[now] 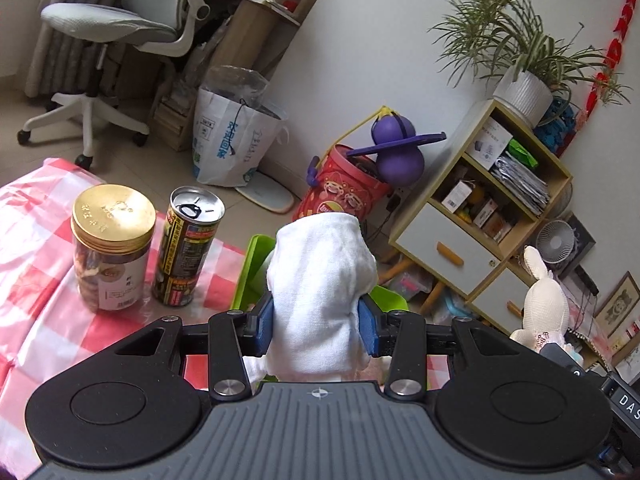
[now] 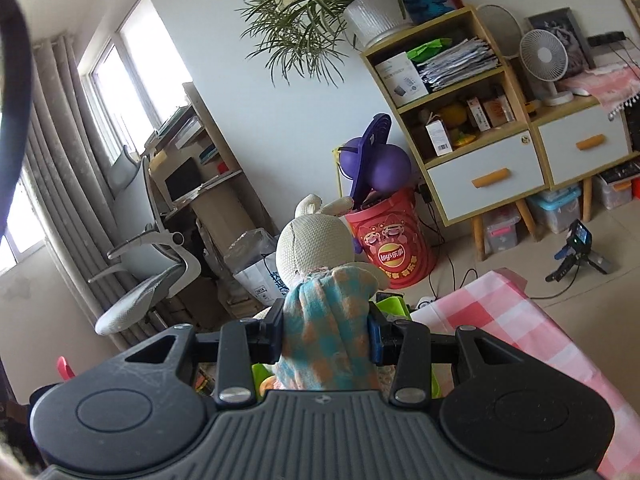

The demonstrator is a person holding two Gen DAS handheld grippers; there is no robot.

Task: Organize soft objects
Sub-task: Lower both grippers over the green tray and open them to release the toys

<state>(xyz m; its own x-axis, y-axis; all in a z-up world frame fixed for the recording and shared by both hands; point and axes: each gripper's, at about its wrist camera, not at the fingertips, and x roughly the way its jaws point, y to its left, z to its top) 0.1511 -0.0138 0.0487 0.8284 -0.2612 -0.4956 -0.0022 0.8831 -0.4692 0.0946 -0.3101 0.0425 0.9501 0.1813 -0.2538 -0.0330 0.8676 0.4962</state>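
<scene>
My left gripper (image 1: 318, 324) is shut on a white soft cloth (image 1: 322, 276), held above a green bin (image 1: 250, 268) at the edge of the pink checked table (image 1: 36, 280). My right gripper (image 2: 326, 334) is shut on a cream knitted rabbit doll (image 2: 310, 250) in a blue and orange checked dress, held up over the green bin (image 2: 390, 306). The rabbit also shows at the right of the left wrist view (image 1: 546, 300).
A jar with a gold lid (image 1: 110, 246) and a black drink can (image 1: 188, 250) stand on the table left of the bin. Beyond are a red Lay's bucket (image 2: 390, 244), a wooden shelf cabinet (image 2: 472, 120), an office chair (image 1: 116, 36) and a paper bag (image 1: 236, 136).
</scene>
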